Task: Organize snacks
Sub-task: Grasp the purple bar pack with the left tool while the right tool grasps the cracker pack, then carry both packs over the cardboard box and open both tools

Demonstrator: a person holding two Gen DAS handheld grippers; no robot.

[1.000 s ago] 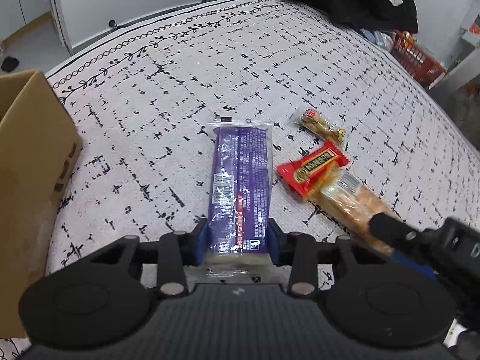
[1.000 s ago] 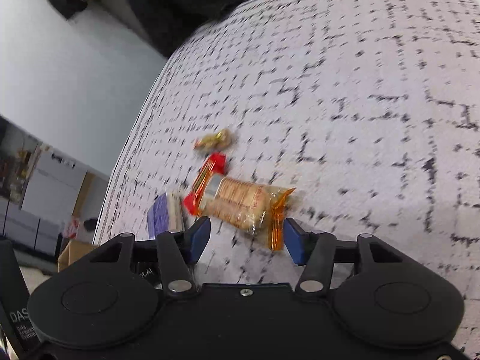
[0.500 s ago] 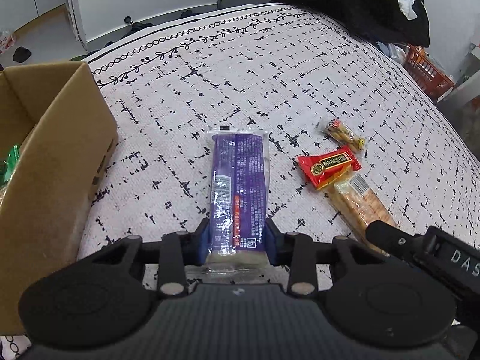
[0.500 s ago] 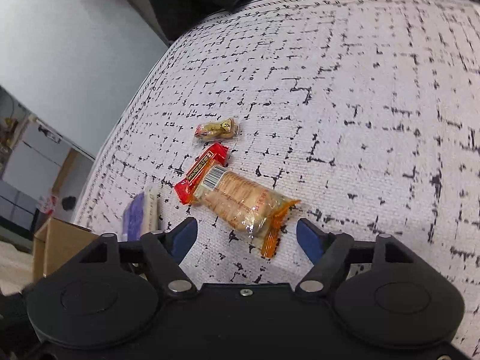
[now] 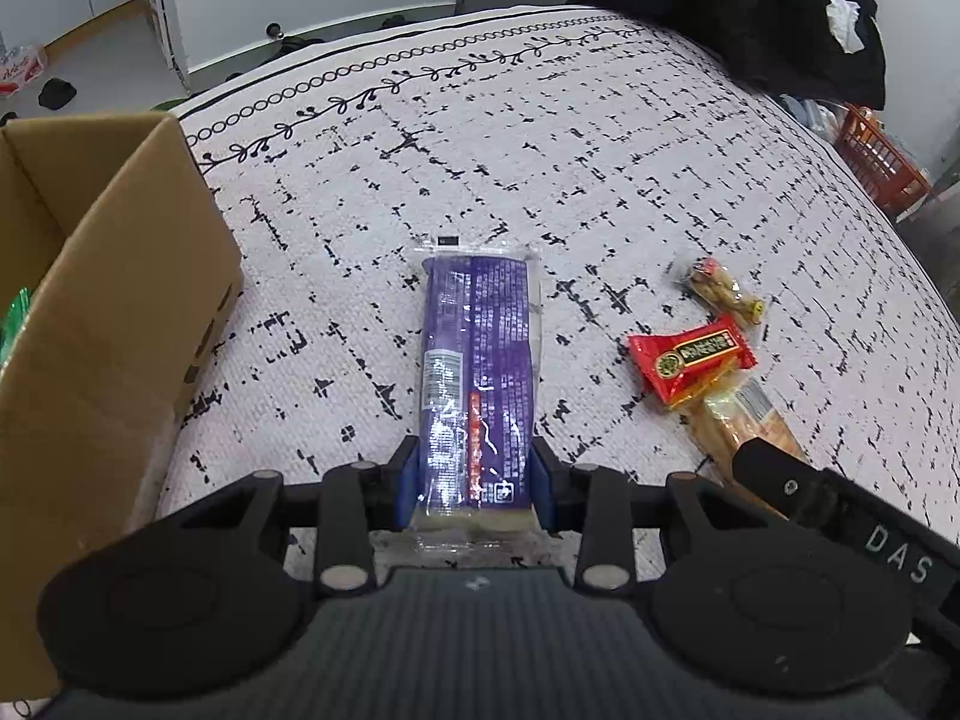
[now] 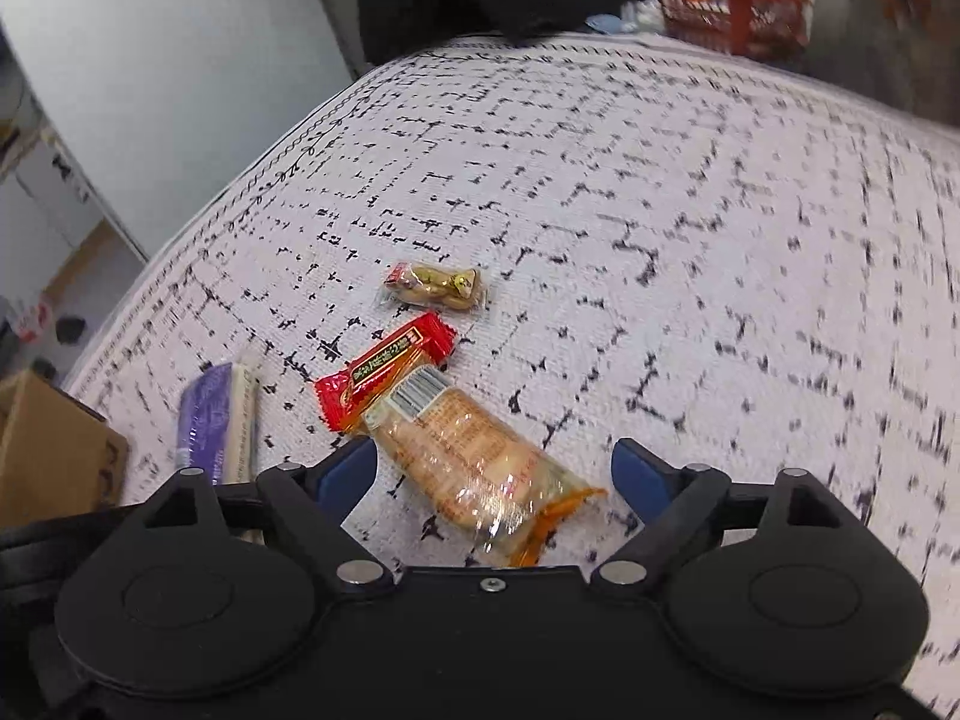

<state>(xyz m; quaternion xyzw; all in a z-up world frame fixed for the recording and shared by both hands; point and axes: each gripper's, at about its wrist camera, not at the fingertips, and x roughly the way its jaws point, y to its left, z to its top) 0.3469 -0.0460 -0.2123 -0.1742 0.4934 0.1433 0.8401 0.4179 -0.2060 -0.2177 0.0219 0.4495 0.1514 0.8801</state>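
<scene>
My left gripper (image 5: 474,489) is shut on the near end of a long purple wafer packet (image 5: 477,372), which points away over the patterned cloth. That purple wafer packet (image 6: 219,420) shows at the left edge of the right wrist view. My right gripper (image 6: 495,474) has its jaws opening, and a clear orange-ended cracker packet (image 6: 474,462) lies on the cloth between them, untouched by the pads. A red snack packet (image 6: 387,369) lies partly under the cracker packet's far end. Beyond it rests a small golden candy packet (image 6: 435,285). The right gripper's body (image 5: 840,510) covers part of the cracker packet (image 5: 735,420).
An open cardboard box (image 5: 90,312) stands at the left on the cloth, something green inside it. The black-and-white patterned cloth (image 5: 540,150) stretches far behind the snacks. A dark garment (image 5: 750,6) and an orange basket (image 5: 882,162) lie beyond the far right edge.
The right gripper's jaws have spread much wider around the cracker packet, and that view has rolled. The left gripper keeps its grip on the purple packet, and more of the box now shows.
</scene>
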